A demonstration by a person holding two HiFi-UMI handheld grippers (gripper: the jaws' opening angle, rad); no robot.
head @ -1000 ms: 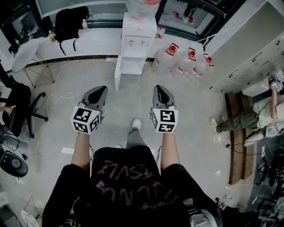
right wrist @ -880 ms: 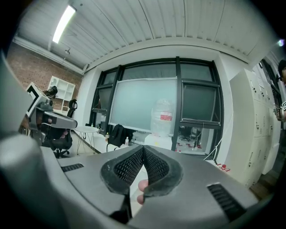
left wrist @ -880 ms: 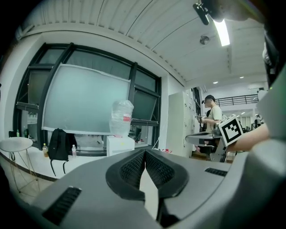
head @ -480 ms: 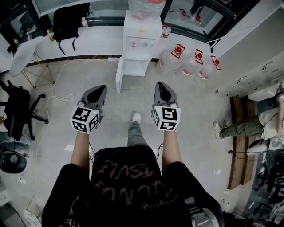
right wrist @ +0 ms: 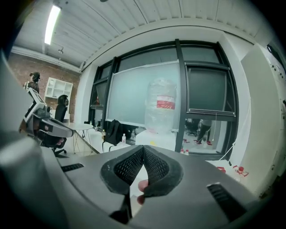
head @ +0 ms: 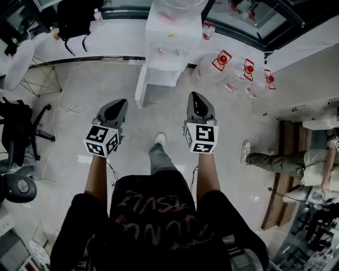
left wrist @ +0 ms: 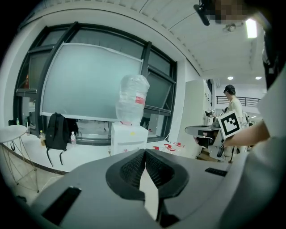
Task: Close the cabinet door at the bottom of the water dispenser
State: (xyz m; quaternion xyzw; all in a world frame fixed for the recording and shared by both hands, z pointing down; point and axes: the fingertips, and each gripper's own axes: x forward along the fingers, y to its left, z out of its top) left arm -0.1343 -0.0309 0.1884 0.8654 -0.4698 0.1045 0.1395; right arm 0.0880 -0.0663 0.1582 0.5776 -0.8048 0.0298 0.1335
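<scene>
The white water dispenser (head: 168, 39) stands against the far wall with a clear bottle (head: 177, 6) on top. Its bottom cabinet door (head: 140, 92) hangs open, swung out to the left. My left gripper (head: 117, 107) and right gripper (head: 196, 101) are held side by side above the floor, well short of the dispenser, both shut and empty. In the left gripper view the shut jaws (left wrist: 144, 154) point at the dispenser (left wrist: 128, 138). The right gripper view shows its pads (right wrist: 143, 150) meeting in front of the dispenser (right wrist: 156, 139) and bottle (right wrist: 161, 107).
Several water jugs (head: 235, 74) lie on the floor right of the dispenser. A black backpack (head: 74, 18) rests on the ledge at left, near a round white table (head: 18, 61) and an office chair (head: 21, 132). A person's legs (head: 280, 161) stretch out at right. A cable (head: 69, 108) crosses the floor.
I have walked toward the dispenser; it sits closer and larger in the head view. Both grippers moved forward with me and stay shut.
</scene>
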